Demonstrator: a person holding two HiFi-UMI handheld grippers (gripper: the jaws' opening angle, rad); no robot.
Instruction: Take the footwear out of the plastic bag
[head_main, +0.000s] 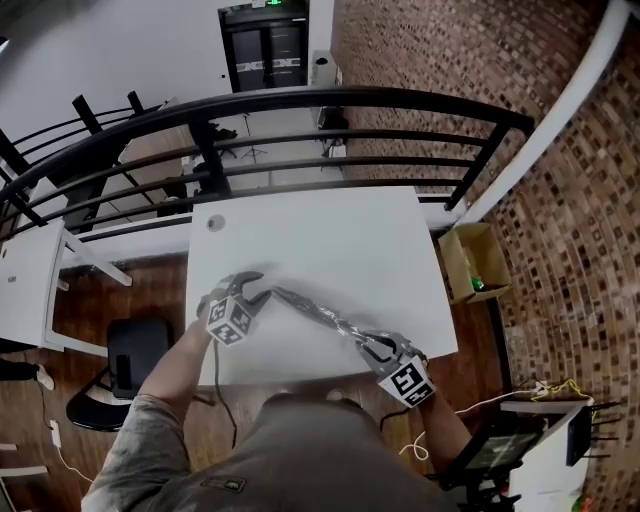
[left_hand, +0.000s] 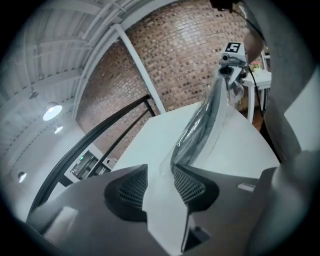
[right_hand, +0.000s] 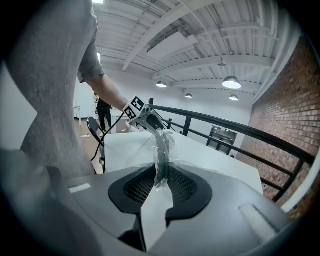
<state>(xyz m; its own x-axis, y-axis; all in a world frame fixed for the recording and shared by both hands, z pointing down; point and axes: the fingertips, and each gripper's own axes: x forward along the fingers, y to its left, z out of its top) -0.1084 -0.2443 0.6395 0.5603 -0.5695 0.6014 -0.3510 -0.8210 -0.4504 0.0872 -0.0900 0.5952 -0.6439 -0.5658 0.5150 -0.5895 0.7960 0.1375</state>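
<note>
Plastic bag hangs taut over the tabletop, my left hand-held gripper clamped on one end, my right hand-held gripper on the twisted other. I judge the footwear inside (dark, slim) light and soft, and the film slippery: pinch through it.

We count 2 claws, left claw & right claw, w/ 2 marker cubes, 1 per claw. 1 plastic bag; footwear inside, qty unclear. 1 white tabletop, 1 side table, 1 black chair, 1 cardboard box, 1 black railing, 1 dark cabinet.
</note>
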